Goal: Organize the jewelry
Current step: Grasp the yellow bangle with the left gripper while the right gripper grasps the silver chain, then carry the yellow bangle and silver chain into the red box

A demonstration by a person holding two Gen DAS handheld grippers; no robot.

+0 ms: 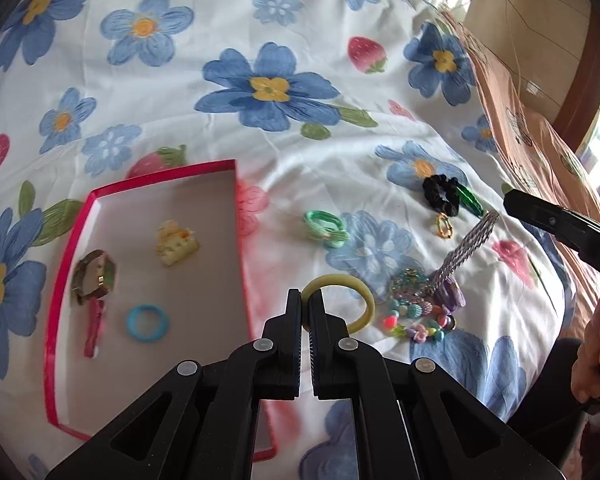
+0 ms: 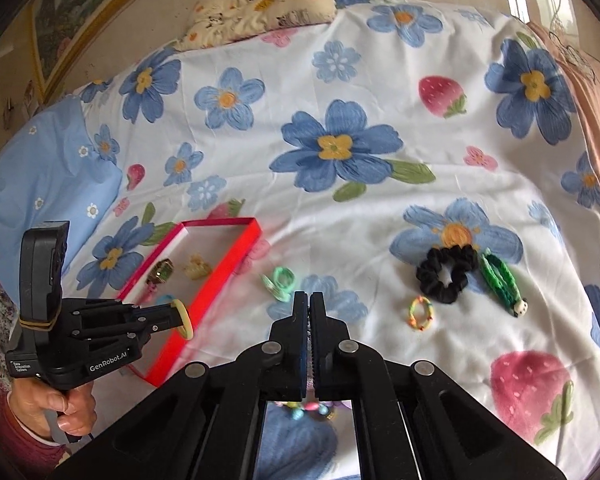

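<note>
Four pieces already lie in the red tray (image 1: 236, 208) on the bed: a watch (image 1: 94, 276), a pale claw clip (image 1: 176, 242), a blue ring (image 1: 147, 323) and a pink clip (image 1: 94, 330). The left hand-held gripper (image 1: 305, 300) is clenched on a yellow ring (image 1: 340, 300) just beside the tray, and the right hand-held gripper (image 2: 309, 304) is clamped on a silver mesh band (image 1: 466, 250) hanging over the beaded pile (image 1: 420, 316). By my judgement roughly half remains, including the green hair tie (image 1: 325, 229), black scrunchie (image 2: 446, 276), green clip (image 2: 500, 280) and small coloured ring (image 2: 421, 313); readable writing is "GenRobot.AI" on the left tool.
</note>
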